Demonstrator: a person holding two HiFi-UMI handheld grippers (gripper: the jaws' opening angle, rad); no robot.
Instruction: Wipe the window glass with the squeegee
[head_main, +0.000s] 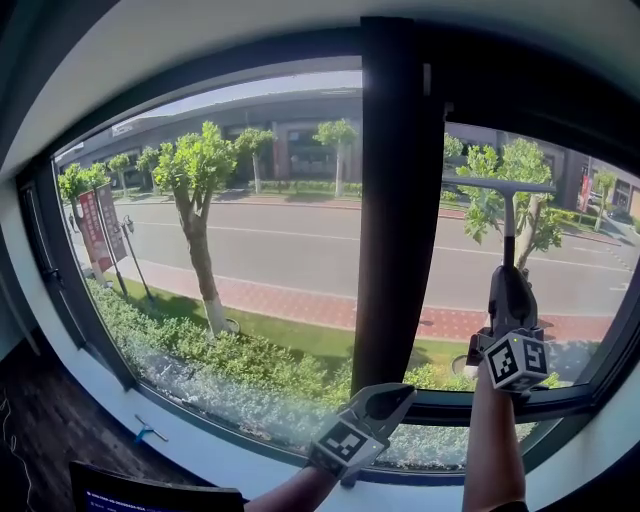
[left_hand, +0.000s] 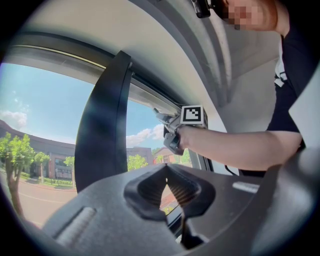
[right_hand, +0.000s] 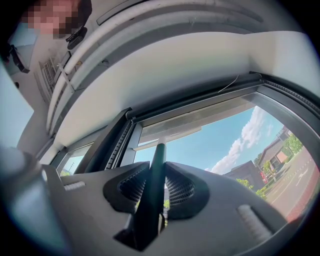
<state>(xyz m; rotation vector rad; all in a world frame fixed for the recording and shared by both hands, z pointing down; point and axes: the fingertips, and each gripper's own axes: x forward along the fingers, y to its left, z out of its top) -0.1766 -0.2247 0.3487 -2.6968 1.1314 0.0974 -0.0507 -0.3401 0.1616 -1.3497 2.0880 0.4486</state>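
Note:
The squeegee stands upright against the right pane of the window glass (head_main: 560, 250), its pale blade (head_main: 497, 185) level at the top and its dark handle (head_main: 509, 235) running down. My right gripper (head_main: 509, 275) is shut on that handle below the blade. In the right gripper view the handle (right_hand: 152, 185) sits clamped between the jaws, with the blade (right_hand: 170, 136) beyond it. Low beside the bottom of the frame, my left gripper (head_main: 396, 396) is shut with nothing in it. The left gripper view has its jaws meeting at the tips (left_hand: 166, 169) and the right gripper (left_hand: 175, 132) further off.
A wide dark mullion (head_main: 395, 200) divides the left pane (head_main: 230, 230) from the right one. Below runs the dark lower frame (head_main: 470, 405) and a white sill (head_main: 200, 450) with a small blue object (head_main: 148, 433). A dark screen edge (head_main: 150, 492) shows at bottom left.

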